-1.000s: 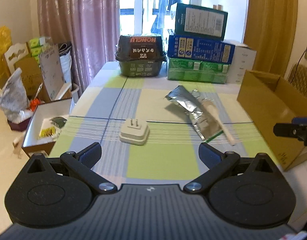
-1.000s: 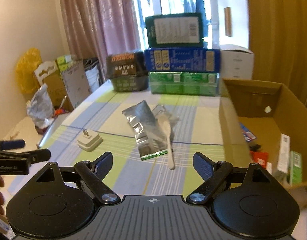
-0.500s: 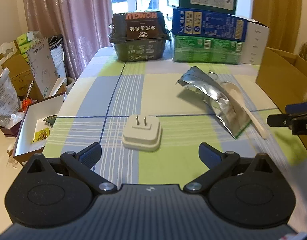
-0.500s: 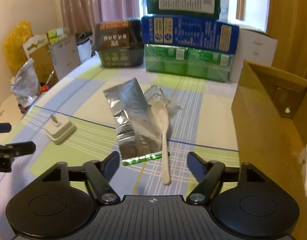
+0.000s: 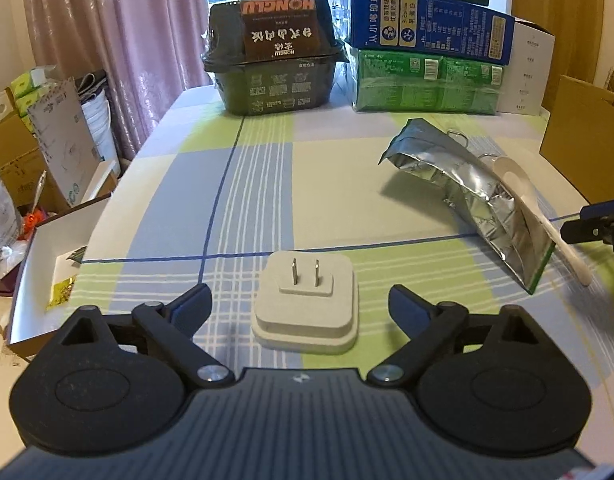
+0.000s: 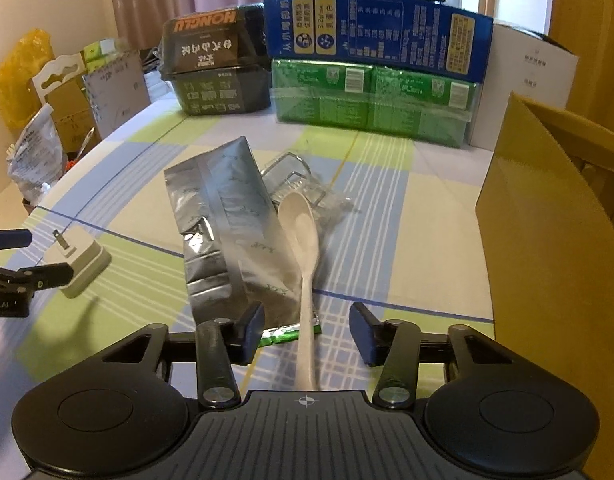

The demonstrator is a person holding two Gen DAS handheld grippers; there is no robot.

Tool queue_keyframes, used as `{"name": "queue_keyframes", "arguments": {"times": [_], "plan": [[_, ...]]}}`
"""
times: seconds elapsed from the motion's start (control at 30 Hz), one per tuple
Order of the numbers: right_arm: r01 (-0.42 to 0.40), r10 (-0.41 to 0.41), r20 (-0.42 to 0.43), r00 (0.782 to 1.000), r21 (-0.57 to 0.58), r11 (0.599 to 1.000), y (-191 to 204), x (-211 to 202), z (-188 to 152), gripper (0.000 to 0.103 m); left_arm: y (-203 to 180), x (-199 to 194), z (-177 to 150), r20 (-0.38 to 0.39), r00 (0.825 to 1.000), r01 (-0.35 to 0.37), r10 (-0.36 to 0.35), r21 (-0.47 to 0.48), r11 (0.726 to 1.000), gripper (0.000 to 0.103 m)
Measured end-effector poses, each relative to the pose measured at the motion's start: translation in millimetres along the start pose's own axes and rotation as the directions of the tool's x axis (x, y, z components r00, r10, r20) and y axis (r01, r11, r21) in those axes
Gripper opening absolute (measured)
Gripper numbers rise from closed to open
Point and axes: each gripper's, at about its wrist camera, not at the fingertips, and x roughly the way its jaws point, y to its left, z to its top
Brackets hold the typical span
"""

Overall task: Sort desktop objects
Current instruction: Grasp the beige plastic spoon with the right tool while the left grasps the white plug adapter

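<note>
Left hand-held gripper [image 5: 300, 304] astride white plug [image 5: 305, 305] (2 prongs up), fingers apart

Both grippers are matte black plastic with round side discs and a ribbed grey centre plate. The left gripper [image 5: 301, 306] and right gripper [image 6: 307, 330] carry dark blue fingertip pads and silver pivot screws. A small crosshair mark sits on each plate's front edge.

Left gripper [image 5: 300, 304] fingers spread wide; right gripper [image 6: 307, 332] fingers parted, low.
</note>
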Motion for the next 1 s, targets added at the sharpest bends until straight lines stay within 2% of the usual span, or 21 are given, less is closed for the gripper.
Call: {"name": "queue_keyframes", "arguments": {"times": [0.17,0.3,0.53,0.63,0.7,0.8,1.0], "plan": [[-0.006,0.007,-0.018,1.0,0.021,1.0,-6.7,10.6,2.5,0.034,4.3,9.9,2.0,-0.006,1.0,0.005,-0.005,-0.012,1.0,0.08],[-0.012,0.012,-0.031,0.999,0.025,1.0,-8.1,18.8,4.4,0.025,5.0,13.8,3.0,-0.009,1.0,0.014,-0.014,-0.011,1.0,0.078],[-0.013,0.014,-0.063,0.998,0.017,1.0,-7.9,32.2,3.5,0.021,2.9,21.1,2.3,-0.027,0.999,0.03,-0.03,0.0,1.0,0.076],[-0.016,0.018,-0.066,0.998,0.023,1.0,-8.5,33.8,4.2,0.017,2.1,22.2,1.7,-0.03,0.999,0.032,-0.032,0.003,0.999,0.071],[-0.019,0.021,-0.07,0.997,0.028,0.999,-8.8,34.0,4.2,0.015,0.5,22.5,1.7,-0.035,0.999,0.034,-0.034,0.006,0.999,0.062],[-0.018,0.021,-0.083,0.996,0.033,0.999,-9.5,33.6,4.4,0.004,-2.2,21.7,1.8,-0.039,0.999,0.031,-0.031,0.01,0.999,0.061],[-0.016,0.022,-0.104,0.994,0.056,0.998,-7.2,24.7,0.3,0.004,-14.9,13.6,-0.9,-0.048,0.997,0.058,-0.057,0.015,0.998,0.06]]}}
